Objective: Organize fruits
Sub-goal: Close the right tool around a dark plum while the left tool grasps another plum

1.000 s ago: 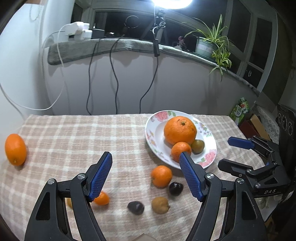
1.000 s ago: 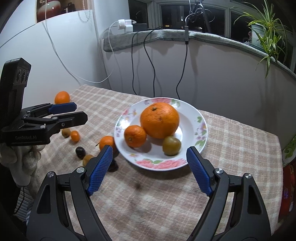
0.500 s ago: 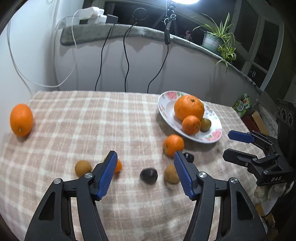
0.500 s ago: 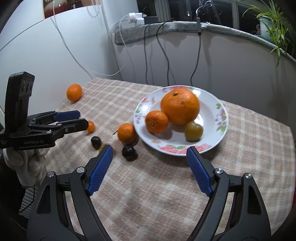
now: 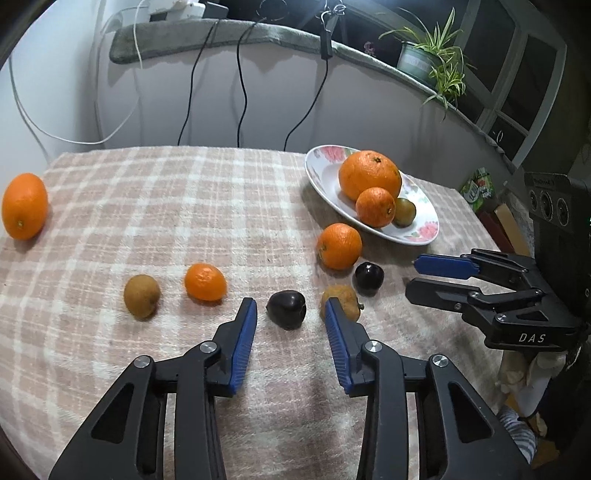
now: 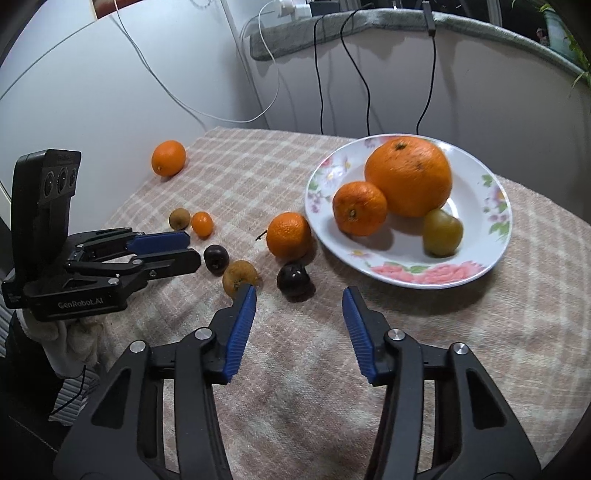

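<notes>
Low over the bench, both claws gape unladen: left claw brackets a dark plum, presumably bound for the plate; right claw aims at another.

The left hand-held gripper's fingertip partly hides a brown fruit.

Beyond the tongs' tips, past the checked tablecloth, black cables hang down a pale wall from a grey ledge. Far right of the left tongs, a potted spider plant stands on that ledge, and lower down sits what may be a green carton. A white cable loops left of the right tongs.
</notes>
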Motion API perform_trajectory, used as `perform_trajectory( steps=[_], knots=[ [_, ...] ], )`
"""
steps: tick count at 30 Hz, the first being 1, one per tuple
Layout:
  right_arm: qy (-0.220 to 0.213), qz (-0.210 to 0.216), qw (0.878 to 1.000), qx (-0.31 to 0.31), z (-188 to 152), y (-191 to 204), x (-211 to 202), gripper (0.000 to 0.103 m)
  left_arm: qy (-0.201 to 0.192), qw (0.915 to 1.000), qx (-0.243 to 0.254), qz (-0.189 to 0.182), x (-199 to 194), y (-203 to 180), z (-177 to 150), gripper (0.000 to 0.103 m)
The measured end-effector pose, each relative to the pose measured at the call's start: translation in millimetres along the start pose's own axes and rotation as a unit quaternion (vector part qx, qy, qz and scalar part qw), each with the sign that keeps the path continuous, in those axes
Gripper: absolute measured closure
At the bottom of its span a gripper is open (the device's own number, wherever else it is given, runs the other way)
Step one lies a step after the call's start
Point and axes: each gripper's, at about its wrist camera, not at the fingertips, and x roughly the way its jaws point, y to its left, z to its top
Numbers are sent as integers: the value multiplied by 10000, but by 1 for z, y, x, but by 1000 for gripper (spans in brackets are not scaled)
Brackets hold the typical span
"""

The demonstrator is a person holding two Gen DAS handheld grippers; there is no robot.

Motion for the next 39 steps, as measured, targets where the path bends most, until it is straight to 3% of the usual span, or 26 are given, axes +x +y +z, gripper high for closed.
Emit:
perform_trajectory(
  steps=[9, 22, 31, 39],
  knots=[
    [187, 43, 9998, -32, 3, 1, 20, 61, 110, 9999, 0, -13, 11, 2, 0, 72],
    [281, 17, 9995, -107, 8, 2, 36, 64, 206, 9998, 51, -19, 20, 1, 1, 77],
    [348, -10, 9992, -211, 8, 5, 41, 76, 189, 9998, 68, 11, 21, 2, 1, 82],
    [278, 5, 9994, -191, 7, 4, 37, 77, 157, 9999, 35, -10, 18, 2, 1, 83]
  ],
)
